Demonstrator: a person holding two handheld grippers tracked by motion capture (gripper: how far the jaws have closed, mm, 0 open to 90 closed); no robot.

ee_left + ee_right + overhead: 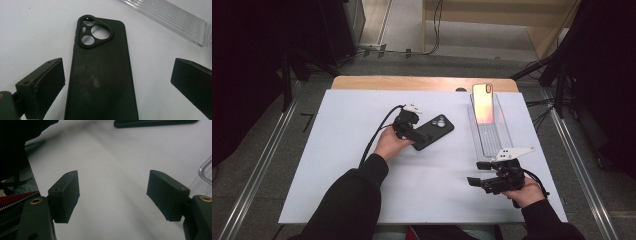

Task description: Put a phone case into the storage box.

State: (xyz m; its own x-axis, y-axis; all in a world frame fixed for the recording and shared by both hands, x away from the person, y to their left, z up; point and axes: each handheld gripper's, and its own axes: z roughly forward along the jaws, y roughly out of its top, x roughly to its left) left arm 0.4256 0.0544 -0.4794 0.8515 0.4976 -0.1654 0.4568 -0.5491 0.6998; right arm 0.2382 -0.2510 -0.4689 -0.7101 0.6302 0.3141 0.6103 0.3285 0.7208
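the black phone case [100, 75] lies flat on the white table [337, 165], back side up, between the spread jaws of the left gripper [412, 131]; in the left gripper view one jaw sits at 8 o'clock of the case and the other at 4 o'clock, neither touching it. in the high view the case [433, 131] is near the table's centre, angled toward 2 o'clock, with the left hand [389, 144] at its 8 o'clock end.

at 3 o'clock of the case stands a clear plastic tray [492, 135], with a glossy orange-pink phone [483, 102] propped at its far end. the right gripper [479, 172] hovers at the tray's near end, jaws released wide over bare table, the right hand [527, 192] behind it.

the case is matte, smudged mid-back, with a rounded triangular camera cutout [95, 31].
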